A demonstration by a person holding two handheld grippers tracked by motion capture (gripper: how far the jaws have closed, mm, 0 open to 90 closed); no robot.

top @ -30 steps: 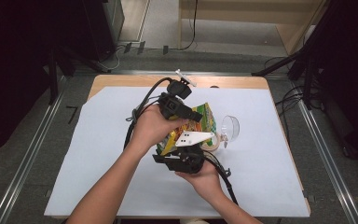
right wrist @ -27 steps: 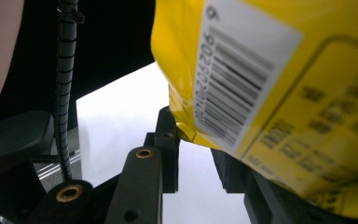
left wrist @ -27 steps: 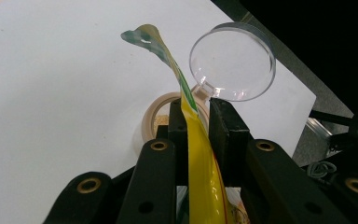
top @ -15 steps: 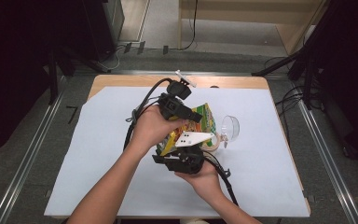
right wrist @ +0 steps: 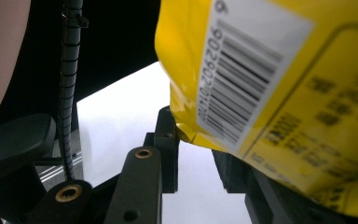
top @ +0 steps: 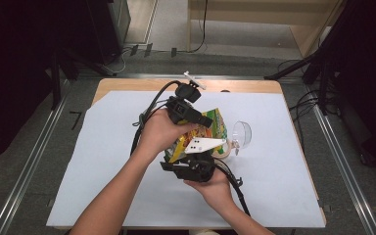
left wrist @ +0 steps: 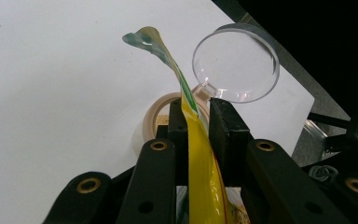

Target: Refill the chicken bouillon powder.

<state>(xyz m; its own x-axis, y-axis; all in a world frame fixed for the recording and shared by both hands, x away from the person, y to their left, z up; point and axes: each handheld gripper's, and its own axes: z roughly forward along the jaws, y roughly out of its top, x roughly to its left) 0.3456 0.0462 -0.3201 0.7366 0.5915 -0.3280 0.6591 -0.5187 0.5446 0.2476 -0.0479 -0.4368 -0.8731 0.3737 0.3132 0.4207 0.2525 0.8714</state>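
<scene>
Nothing has shifted since the earlier high view: both hands and the packet sit exactly where they were. Left claw [left wrist: 198, 135] is closed down on the thin yellow snack packet [left wrist: 200, 177], its two black jaws pinching the foil edge-on, with the packet's twisted top corner rising beyond them. Right claw [right wrist: 193, 149] has the same packet's lower corner, the one by the barcode, between its jaws; whether the pads actually press on it I cannot tell, as the bag covers the far jaw.

Seen from the high view, the packet [top: 210, 128] hangs between the two claws above the middle of the tabletop [top: 103, 161], over a small round tan container [top: 225, 149] whose clear lid [top: 241, 134] stands hinged open beside it.

My reading is that the job is tipping the snack into the container. The lid is already up and the packet is lifted and gripped at both ends. Whether the packet is open, I cannot say. Pouring seems yet to be done, and then closing the lid.

Count: one packet, one container with one lid, two claws.
</scene>
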